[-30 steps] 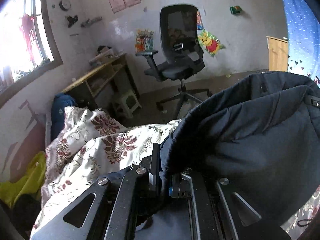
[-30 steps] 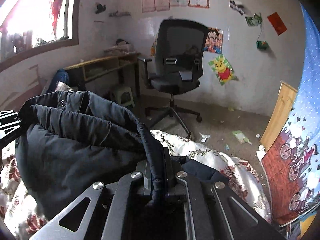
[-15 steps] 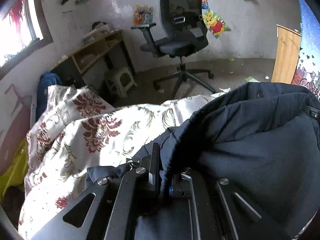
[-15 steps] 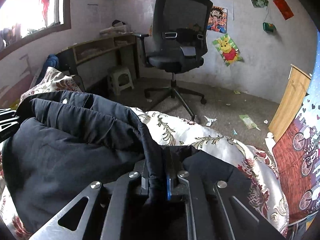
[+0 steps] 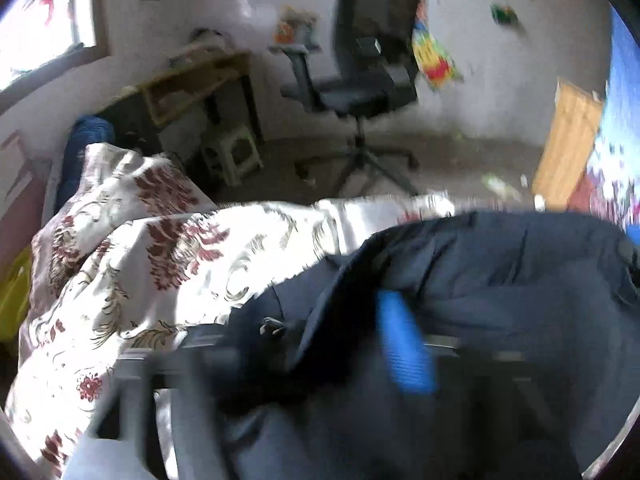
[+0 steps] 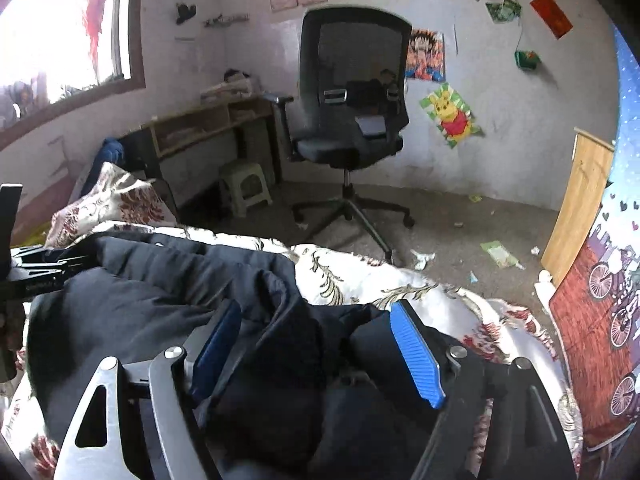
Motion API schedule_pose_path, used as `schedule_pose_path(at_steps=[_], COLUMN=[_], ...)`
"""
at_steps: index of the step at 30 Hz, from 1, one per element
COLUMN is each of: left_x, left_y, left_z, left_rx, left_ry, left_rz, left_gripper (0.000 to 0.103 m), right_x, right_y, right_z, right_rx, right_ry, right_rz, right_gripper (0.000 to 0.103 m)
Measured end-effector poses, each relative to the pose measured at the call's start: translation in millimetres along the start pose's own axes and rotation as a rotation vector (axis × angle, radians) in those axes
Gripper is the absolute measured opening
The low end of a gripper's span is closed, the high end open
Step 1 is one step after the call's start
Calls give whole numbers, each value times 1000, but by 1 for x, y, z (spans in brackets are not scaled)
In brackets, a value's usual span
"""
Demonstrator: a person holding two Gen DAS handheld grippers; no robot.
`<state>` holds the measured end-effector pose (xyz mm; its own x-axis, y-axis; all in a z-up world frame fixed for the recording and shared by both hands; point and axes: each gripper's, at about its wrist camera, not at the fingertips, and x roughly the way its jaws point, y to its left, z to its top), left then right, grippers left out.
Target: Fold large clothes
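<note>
Left claw point(image 5: 320, 344), blurred in its own view, is opening, its blue pad point(image 5: 404, 344) clear of the dark jacket point(image 5: 500, 280) that lies on the floral bedspread point(image 5: 160, 264); the puffy fold could spring back undone once let go. Right claw point(image 6: 316, 344) is opening too with the collar slack between its pads, and only this sharper view shows the left claw's frame at the jacket's far edge.
</note>
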<state>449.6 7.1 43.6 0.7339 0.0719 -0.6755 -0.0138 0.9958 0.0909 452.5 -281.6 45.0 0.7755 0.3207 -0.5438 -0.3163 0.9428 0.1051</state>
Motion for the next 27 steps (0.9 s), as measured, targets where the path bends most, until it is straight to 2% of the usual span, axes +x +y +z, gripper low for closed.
schedule_pose_path(at_steps=[1,2,6,8,11,16,18,20,22,27], left_x=[-7,-18,-37,-45,-53,-51,-39,-29,-17,13], left_y=[1,3,0,-7,-21,-48,-60,-65,-68,-65], left_z=[1,0,-4,-12,-26,-51,-60,-62,-58,-44], left_rx=[-16,-35,-38,-8,76,210,265,292,280,212], left_ry=[-34,-79,-108,-105,-92,-32,8,11,20,43], left_rz=[6,-5,-70,-145,-234,-322,-303,-265,-243,-222], left_gripper=[97,97,97,97,97,97,97,97,100,102], right_x=[-8,-16,-49,-60,-58,-38,-24,-7,7,35], right_y=[-1,-1,-2,3,17,35,40,42,41,32], right_z=[-1,-3,-11,-16,-26,-50,-57,-63,-63,-48], right_rx=[1,4,21,12,-27,-46,-63,-79,-84,-79], right_ry=[-15,-29,-83,-85,-16,112,160,203,209,208], right_rz=[-5,-13,-15,21,96,193,185,159,149,106], right_gripper=[77,78,92,93,93,93,93,93,93,94])
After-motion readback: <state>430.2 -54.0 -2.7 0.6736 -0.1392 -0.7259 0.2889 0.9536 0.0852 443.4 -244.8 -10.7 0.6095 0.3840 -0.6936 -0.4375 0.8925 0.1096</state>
